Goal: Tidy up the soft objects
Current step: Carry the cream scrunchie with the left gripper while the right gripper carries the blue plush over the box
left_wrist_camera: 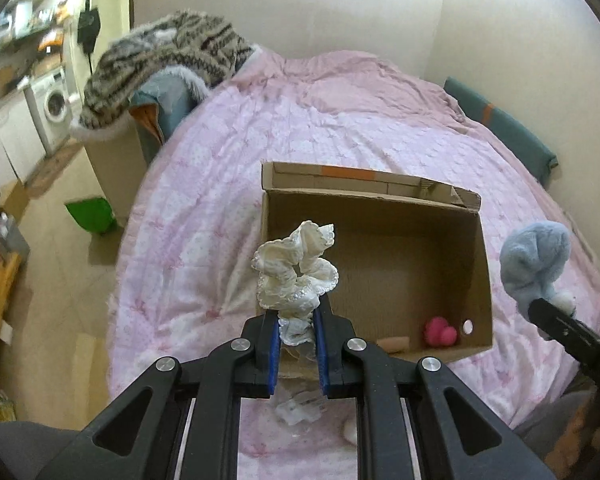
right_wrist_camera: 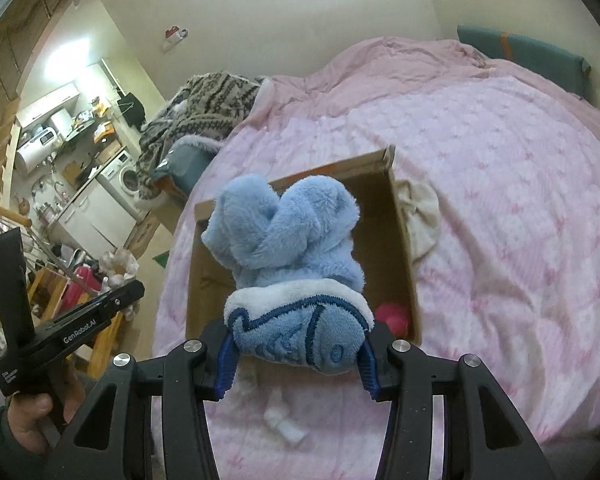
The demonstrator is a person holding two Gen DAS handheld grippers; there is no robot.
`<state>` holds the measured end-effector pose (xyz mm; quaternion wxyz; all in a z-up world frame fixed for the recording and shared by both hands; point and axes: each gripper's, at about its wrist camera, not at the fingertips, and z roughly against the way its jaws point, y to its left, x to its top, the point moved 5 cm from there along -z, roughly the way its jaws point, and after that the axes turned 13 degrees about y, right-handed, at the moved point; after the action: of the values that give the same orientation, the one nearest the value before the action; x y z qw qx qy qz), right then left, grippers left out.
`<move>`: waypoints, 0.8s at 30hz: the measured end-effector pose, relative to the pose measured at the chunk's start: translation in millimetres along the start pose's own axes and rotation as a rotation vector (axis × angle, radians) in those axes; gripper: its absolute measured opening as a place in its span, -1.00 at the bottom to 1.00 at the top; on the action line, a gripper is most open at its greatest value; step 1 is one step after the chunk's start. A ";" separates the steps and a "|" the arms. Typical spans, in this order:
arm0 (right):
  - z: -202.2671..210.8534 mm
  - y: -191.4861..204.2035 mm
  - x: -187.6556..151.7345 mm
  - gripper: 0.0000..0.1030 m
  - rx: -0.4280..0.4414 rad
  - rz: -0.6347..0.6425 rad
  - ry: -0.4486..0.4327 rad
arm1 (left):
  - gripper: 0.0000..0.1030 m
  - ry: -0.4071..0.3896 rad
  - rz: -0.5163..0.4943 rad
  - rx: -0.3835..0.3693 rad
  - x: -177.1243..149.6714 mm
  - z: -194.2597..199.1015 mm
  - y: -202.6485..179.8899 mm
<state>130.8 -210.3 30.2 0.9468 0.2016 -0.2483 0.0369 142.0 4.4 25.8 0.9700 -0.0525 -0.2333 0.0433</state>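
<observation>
My left gripper (left_wrist_camera: pixel 296 322) is shut on a white lace scrunchie (left_wrist_camera: pixel 296 270) and holds it above the near left corner of an open cardboard box (left_wrist_camera: pixel 476 280) on the pink bed. My right gripper (right_wrist_camera: pixel 296 354) is shut on a fluffy blue plush garment (right_wrist_camera: pixel 288 232) with a fish patch and holds it over the box (right_wrist_camera: pixel 400 216). The blue plush also shows at the right in the left wrist view (left_wrist_camera: pixel 536 260). A pink soft object (left_wrist_camera: pixel 440 332) lies in the box's near right corner and shows in the right wrist view (right_wrist_camera: pixel 394 316).
A cream cloth (right_wrist_camera: pixel 420 216) lies on the pink quilt (left_wrist_camera: pixel 340 120) beside the box. A small clear wrapper (left_wrist_camera: pixel 300 404) lies on the bed near me. A striped furry blanket (left_wrist_camera: pixel 168 56) hangs over a chair at the bed's far left. A green bin (left_wrist_camera: pixel 90 214) stands on the floor.
</observation>
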 end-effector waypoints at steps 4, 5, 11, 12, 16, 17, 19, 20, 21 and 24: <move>-15.8 -12.2 16.3 0.02 -0.030 0.002 0.012 | -0.74 0.003 -0.012 0.005 11.3 -12.3 -5.6; -20.7 -15.5 19.4 0.02 -0.032 -0.003 0.020 | -0.74 0.007 -0.015 0.008 14.5 -18.4 -6.8; -50.3 -28.2 30.6 0.02 -0.045 -0.026 0.059 | -0.73 0.023 -0.043 -0.035 23.5 -51.4 -12.1; -55.7 -31.7 28.7 0.02 -0.039 -0.036 0.067 | -0.73 0.028 -0.056 -0.049 22.5 -60.4 -13.4; -75.0 -43.3 19.4 0.02 -0.047 -0.081 0.122 | -0.73 0.100 -0.001 -0.069 11.7 -89.8 -7.0; -77.6 -44.1 18.5 0.02 -0.052 -0.083 0.131 | -0.73 0.100 -0.005 -0.057 10.7 -92.6 -8.0; -83.1 -45.4 18.0 0.03 -0.058 -0.081 0.148 | -0.73 0.086 -0.024 -0.033 10.8 -93.9 -10.2; -85.6 -45.4 17.2 0.04 -0.056 -0.082 0.157 | -0.73 0.078 -0.030 -0.033 11.4 -94.4 -12.1; -88.9 -45.4 16.2 0.04 -0.051 -0.083 0.169 | -0.73 0.074 -0.031 -0.038 11.6 -94.8 -13.1; -97.3 -43.5 12.6 0.04 -0.053 -0.079 0.201 | -0.73 0.063 -0.034 -0.036 11.7 -96.3 -13.0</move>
<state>193.5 -211.7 -56.9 0.9726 0.1812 -0.1448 0.0131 197.2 -15.1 -52.6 0.9764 -0.0674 -0.2040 0.0210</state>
